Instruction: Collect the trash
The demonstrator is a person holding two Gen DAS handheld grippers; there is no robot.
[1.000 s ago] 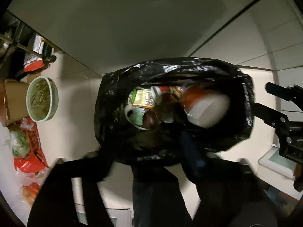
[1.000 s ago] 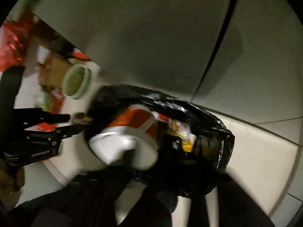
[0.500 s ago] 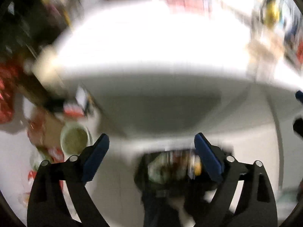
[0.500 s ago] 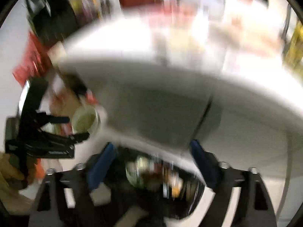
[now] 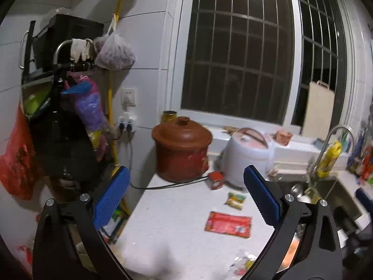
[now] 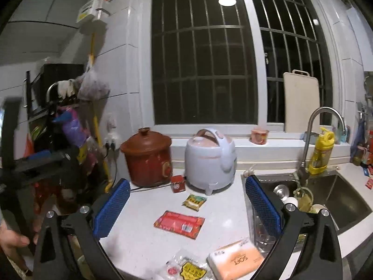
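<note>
Both jaws have just spread wide, empty; left gripper (image 5: 186,196) and right gripper (image 6: 187,200) have risen from the bin bag to the countertop (image 6: 144,238); a red wrapper (image 6: 179,224) lies between the right pads, probably next.

- This is a kitchen in a home.
- A white counter (image 6: 144,240) runs under a big window (image 6: 205,53) with bars, dark outside.
- A brown clay pot (image 6: 146,156) with a lid and a white rice cooker (image 6: 209,161) stand on the counter.
- A metal sink (image 6: 345,193) with a bent tap (image 6: 324,126) has dishes in it.
- A cutting board (image 6: 300,100) leans at the window.
- Plastic bags (image 5: 114,51) hang on the tiled wall.
</note>
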